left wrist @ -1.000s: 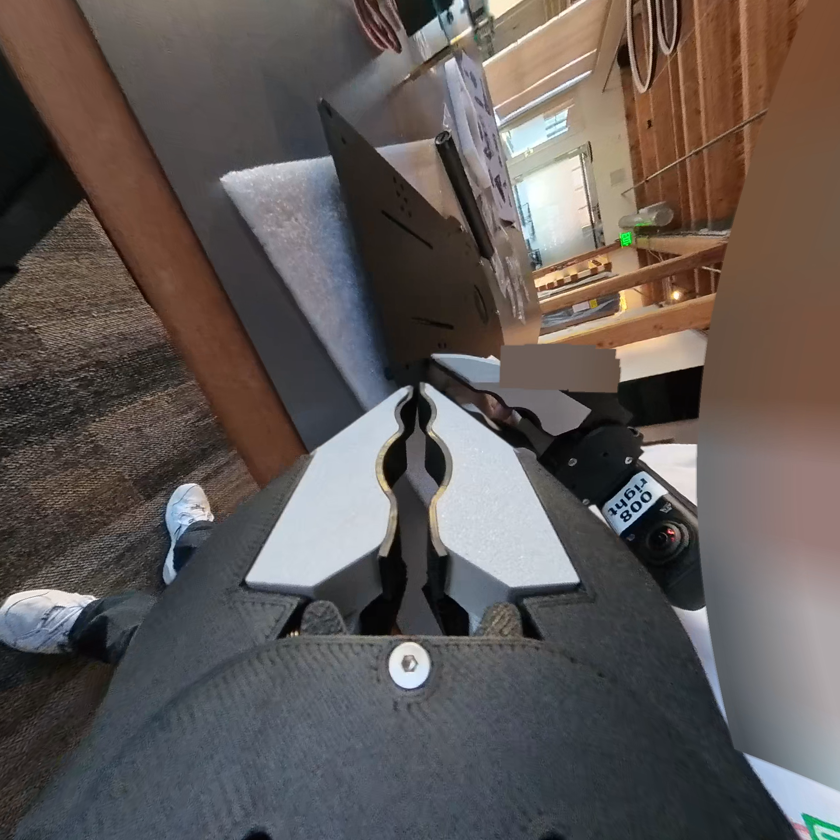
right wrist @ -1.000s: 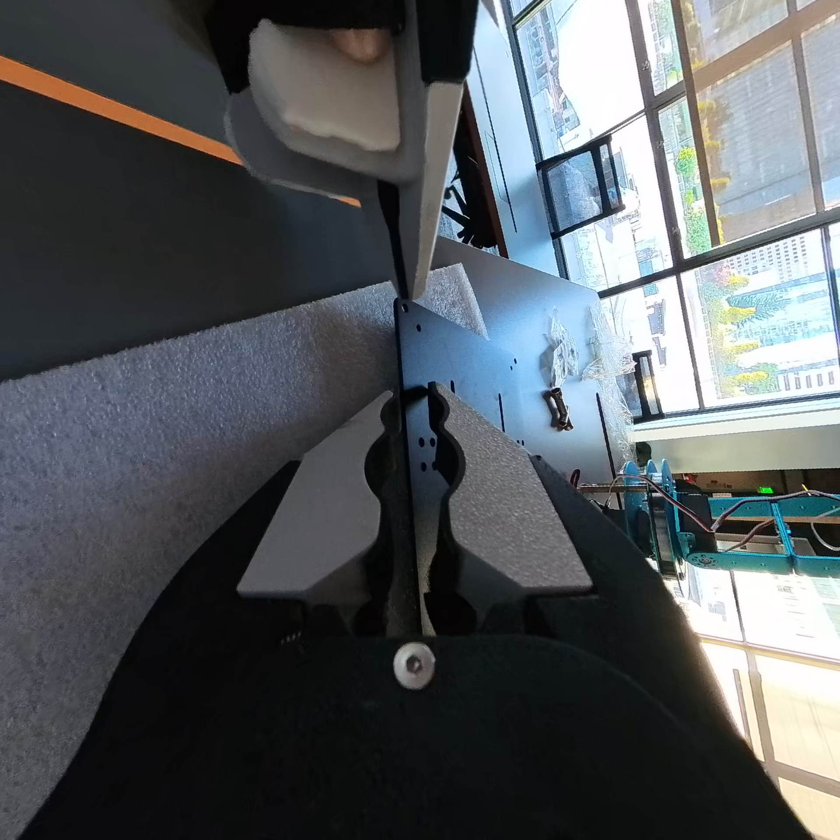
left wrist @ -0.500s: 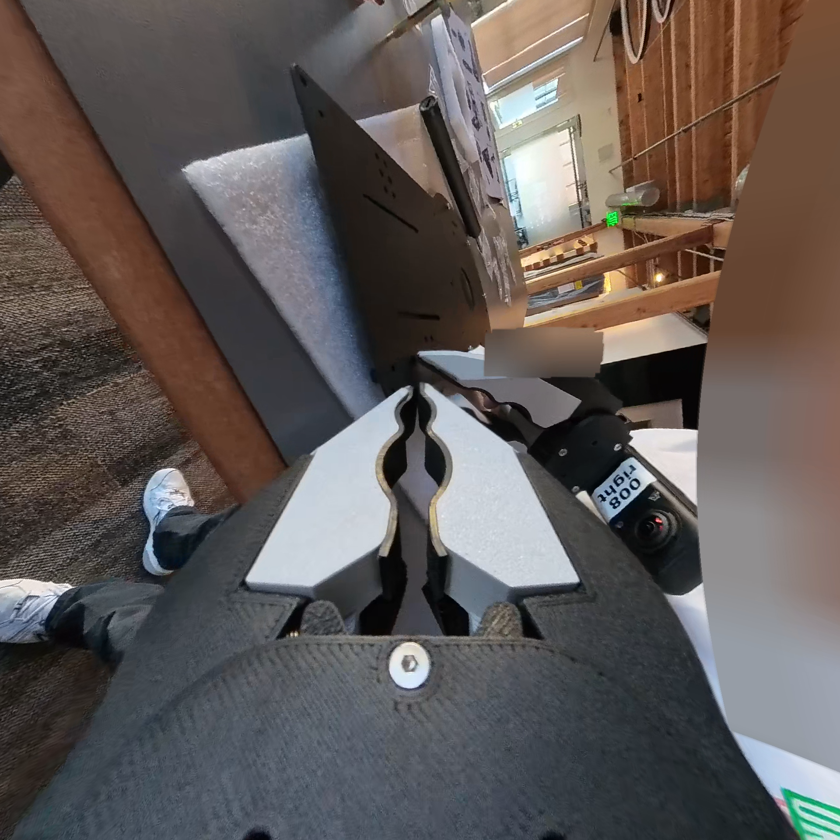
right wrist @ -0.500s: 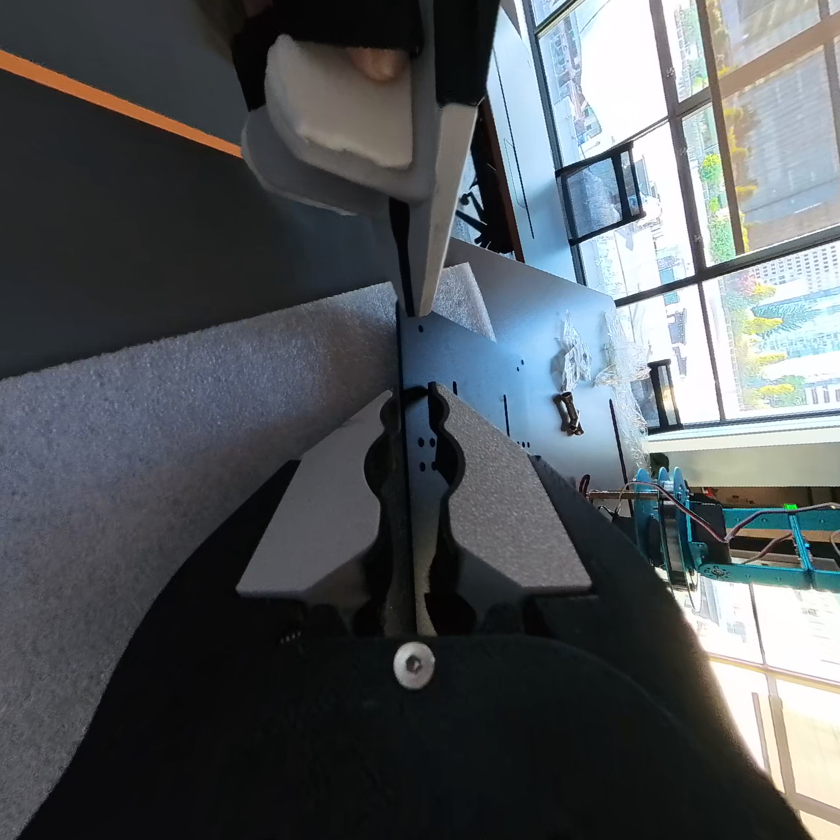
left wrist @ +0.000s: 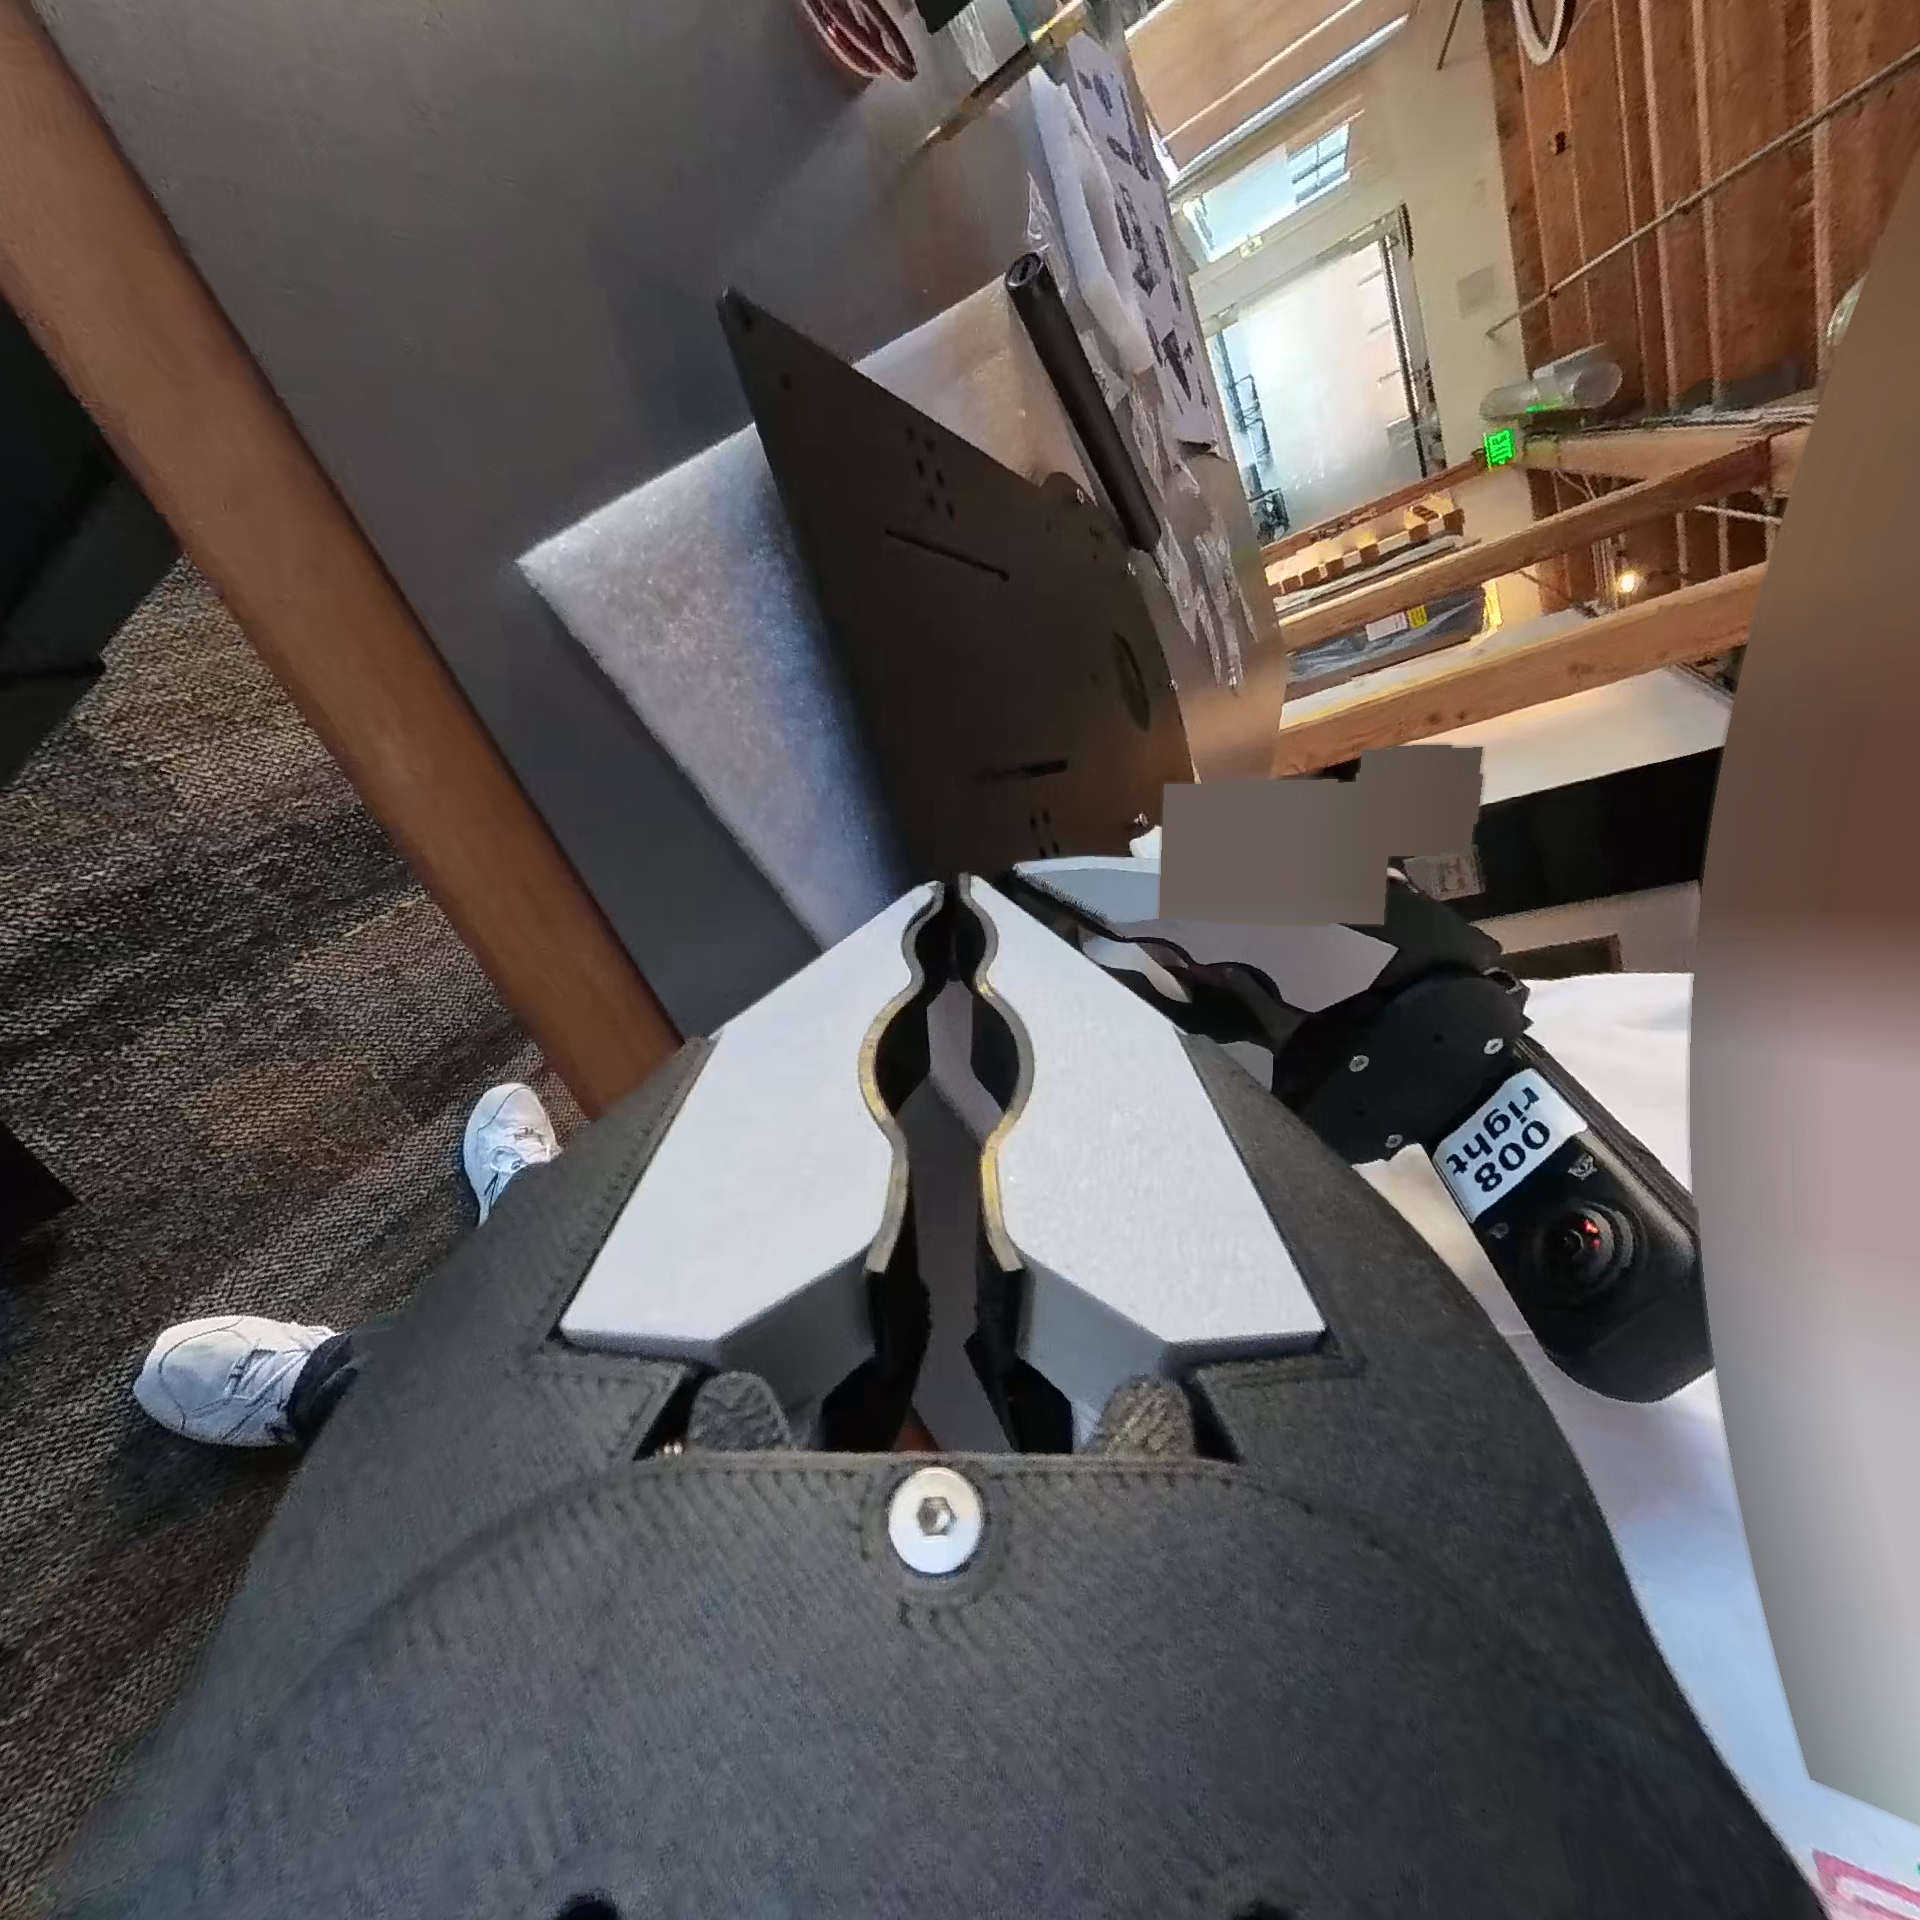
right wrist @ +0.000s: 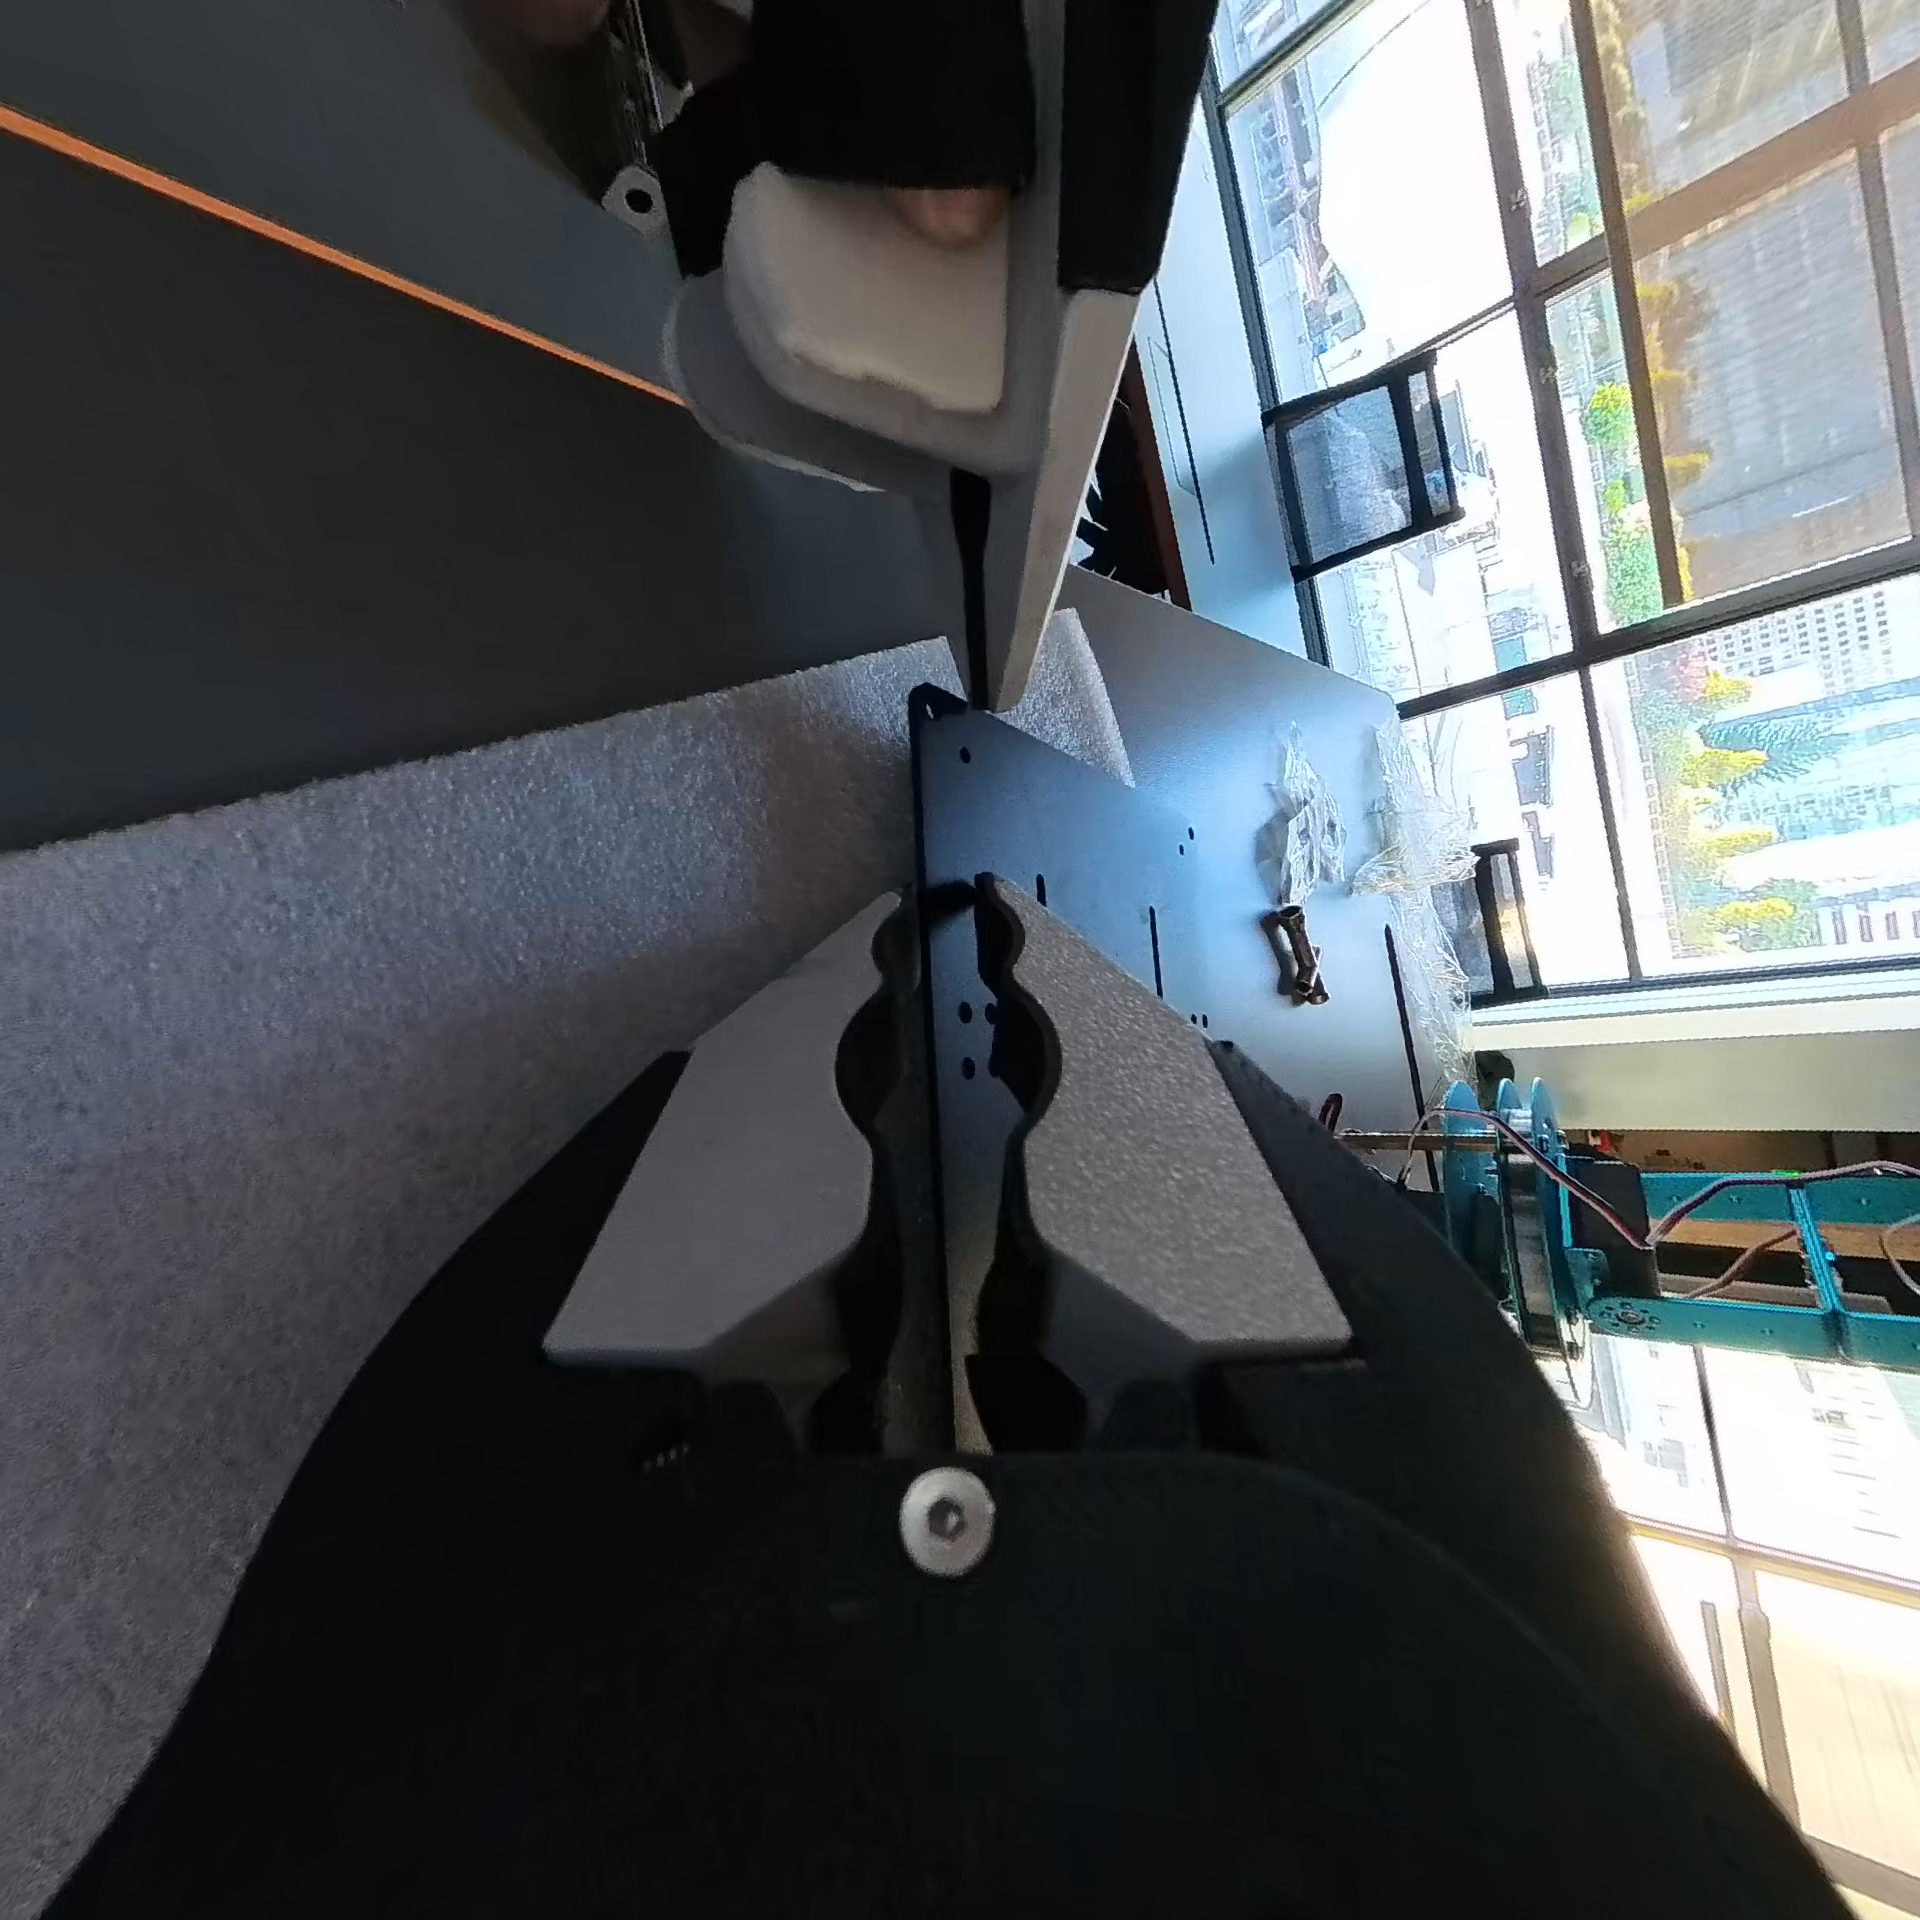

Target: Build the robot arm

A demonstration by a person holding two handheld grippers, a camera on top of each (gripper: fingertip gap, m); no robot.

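Note:
A thin black metal plate (left wrist: 987,623) with small holes and slots is held between both grippers, tilted up off a white foam sheet (left wrist: 707,665). My left gripper (left wrist: 956,896) is shut on the plate's near corner. My right gripper (right wrist: 945,896) is shut on the plate (right wrist: 1049,831) along its edge, which runs between its fingers. In the right wrist view the left gripper (right wrist: 977,665) clamps the plate's far corner from above. In the left wrist view the right gripper (left wrist: 1455,1081) with its camera is at the right.
The foam (right wrist: 416,987) lies on a grey table (left wrist: 468,260) with a wooden edge (left wrist: 312,623). A black tube (left wrist: 1081,405), small dark standoffs (right wrist: 1294,956) and plastic bags (right wrist: 1309,821) lie beyond the plate. A blue robot arm (right wrist: 1714,1278) stands at the right. A person's white shoes (left wrist: 239,1371) are on the carpet. Left and right tips are no more than a few centimetres apart.
Both grippers keep their hold on the plate. In the left wrist view the plate and table have swung a little right and down. The right wrist view is almost unchanged.

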